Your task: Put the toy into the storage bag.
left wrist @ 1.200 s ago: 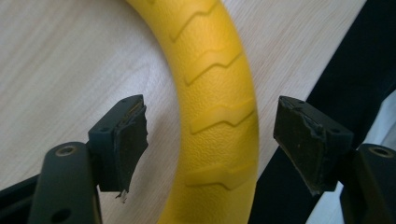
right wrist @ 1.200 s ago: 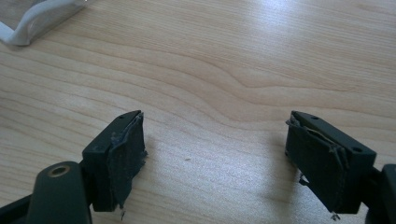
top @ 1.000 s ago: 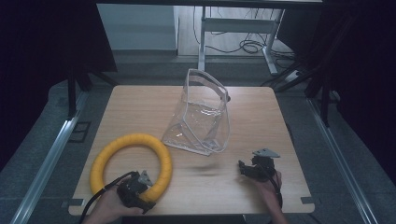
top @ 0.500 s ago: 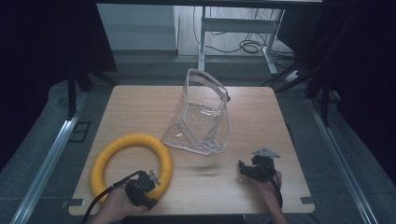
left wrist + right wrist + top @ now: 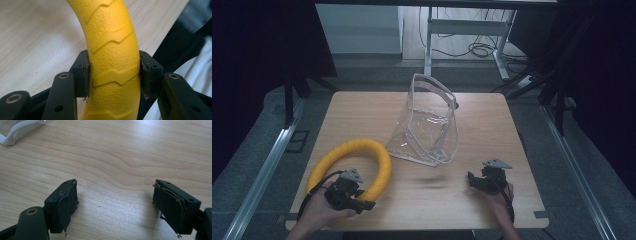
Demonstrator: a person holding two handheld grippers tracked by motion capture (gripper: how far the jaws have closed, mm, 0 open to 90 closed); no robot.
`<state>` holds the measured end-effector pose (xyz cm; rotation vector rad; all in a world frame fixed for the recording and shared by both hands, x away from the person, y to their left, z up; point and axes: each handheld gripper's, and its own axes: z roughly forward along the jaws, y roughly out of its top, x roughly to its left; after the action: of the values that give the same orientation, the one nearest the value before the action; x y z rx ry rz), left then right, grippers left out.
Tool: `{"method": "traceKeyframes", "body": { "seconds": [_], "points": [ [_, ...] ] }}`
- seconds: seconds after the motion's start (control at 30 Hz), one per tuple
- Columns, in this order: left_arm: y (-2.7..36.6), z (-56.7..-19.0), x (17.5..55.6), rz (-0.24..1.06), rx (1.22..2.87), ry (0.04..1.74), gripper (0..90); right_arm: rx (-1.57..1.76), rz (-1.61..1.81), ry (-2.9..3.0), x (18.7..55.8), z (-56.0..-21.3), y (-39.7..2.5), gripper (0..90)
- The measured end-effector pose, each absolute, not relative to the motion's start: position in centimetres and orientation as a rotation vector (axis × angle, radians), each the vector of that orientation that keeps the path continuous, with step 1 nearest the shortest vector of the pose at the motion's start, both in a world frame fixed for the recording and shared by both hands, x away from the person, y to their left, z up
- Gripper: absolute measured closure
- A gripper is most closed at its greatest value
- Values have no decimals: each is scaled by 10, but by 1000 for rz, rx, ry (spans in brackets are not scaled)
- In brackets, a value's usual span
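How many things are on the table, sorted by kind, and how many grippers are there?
Yellow ring: 1, with the left gripper shut on it
Clear plastic bag: 1, standing mid-table
Grippers: 2, the right gripper open over bare wooden table
Total: 4
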<state>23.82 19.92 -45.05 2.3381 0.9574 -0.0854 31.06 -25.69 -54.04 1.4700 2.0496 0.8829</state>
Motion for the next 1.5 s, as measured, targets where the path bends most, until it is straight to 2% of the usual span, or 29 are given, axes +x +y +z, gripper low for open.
{"method": "traceKeyframes", "body": {
  "seconds": [0.17, 0.33, 0.9, 1.5],
  "points": [
    [215, -440, 243, -104, 2213, 961, 505, 1471, 884, 2047, 312, -540, -257, 204],
    [223, -432, 246, -101, 2153, 972, 505, 1471, 881, 2047, 312, -540, -257, 204],
    [258, -396, 245, 53, 1859, 1025, 506, 1473, 879, 2042, 315, -540, -259, 209],
    [250, -360, 261, 80, 1620, 943, 504, 1475, 882, 2041, 315, -540, -259, 211]
  ]
}}
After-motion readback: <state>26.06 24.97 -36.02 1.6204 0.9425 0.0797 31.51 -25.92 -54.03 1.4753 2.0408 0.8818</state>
